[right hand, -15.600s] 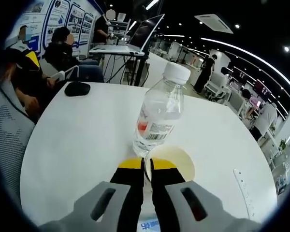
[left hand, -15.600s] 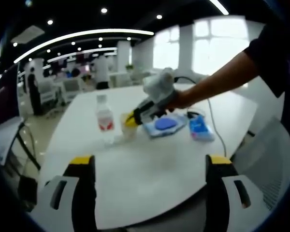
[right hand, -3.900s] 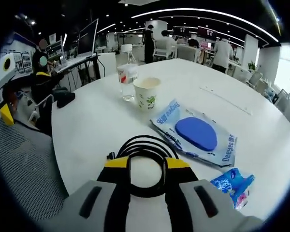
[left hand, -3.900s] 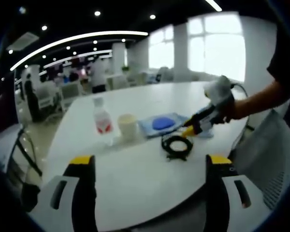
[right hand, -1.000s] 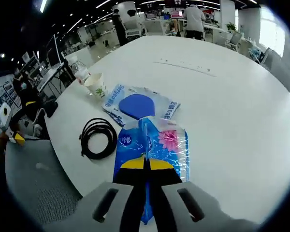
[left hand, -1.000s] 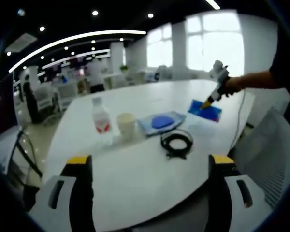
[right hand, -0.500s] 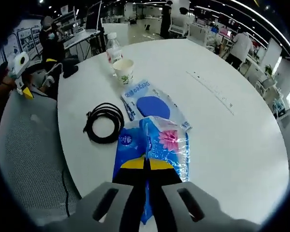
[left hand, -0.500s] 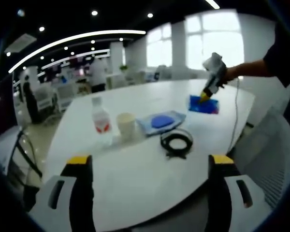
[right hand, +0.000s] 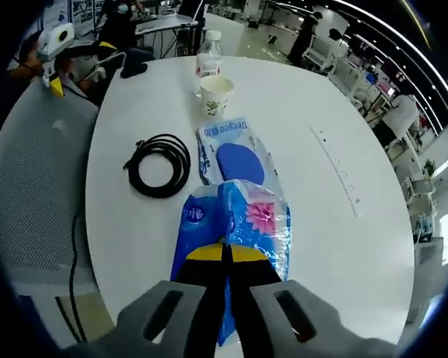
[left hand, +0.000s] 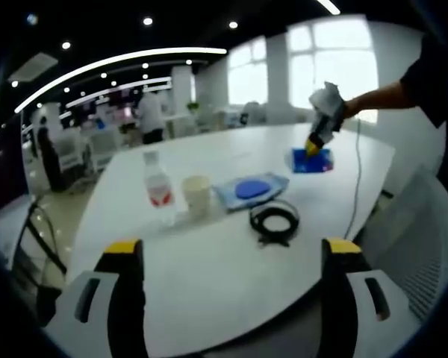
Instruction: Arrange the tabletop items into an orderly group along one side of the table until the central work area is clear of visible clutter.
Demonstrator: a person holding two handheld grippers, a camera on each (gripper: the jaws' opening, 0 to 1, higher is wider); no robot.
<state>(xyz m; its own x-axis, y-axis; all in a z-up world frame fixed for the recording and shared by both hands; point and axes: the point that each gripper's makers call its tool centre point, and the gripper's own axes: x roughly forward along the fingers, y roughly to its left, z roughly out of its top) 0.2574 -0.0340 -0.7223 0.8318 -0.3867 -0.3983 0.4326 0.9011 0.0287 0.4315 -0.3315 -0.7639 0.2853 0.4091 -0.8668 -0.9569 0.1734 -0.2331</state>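
My right gripper point(right hand: 225, 252) is shut on a blue tissue pack point(right hand: 237, 224) and holds it in the air above the white round table point(right hand: 336, 246). In the left gripper view the same gripper point(left hand: 311, 145) and pack point(left hand: 311, 160) hang over the table's far right side. On the table lie a coiled black cable point(right hand: 158, 165) point(left hand: 274, 221), a clear packet with a blue pad point(right hand: 232, 158) point(left hand: 252, 189), a paper cup point(right hand: 215, 95) point(left hand: 196, 195) and a water bottle point(right hand: 207, 54) point(left hand: 160, 187). My left gripper point(left hand: 231, 250) stays open over the table's near edge, jaws wide apart.
A grey mesh chair point(right hand: 37, 171) stands at the table's edge near the cable. A black object point(right hand: 134, 70) lies on the table beside the bottle. A thin cord point(left hand: 355, 186) hangs from the right gripper. Desks, chairs and people fill the office behind.
My right gripper has lifted the tissue pack higher and further over the table. The left gripper and the items on the table have stayed put.
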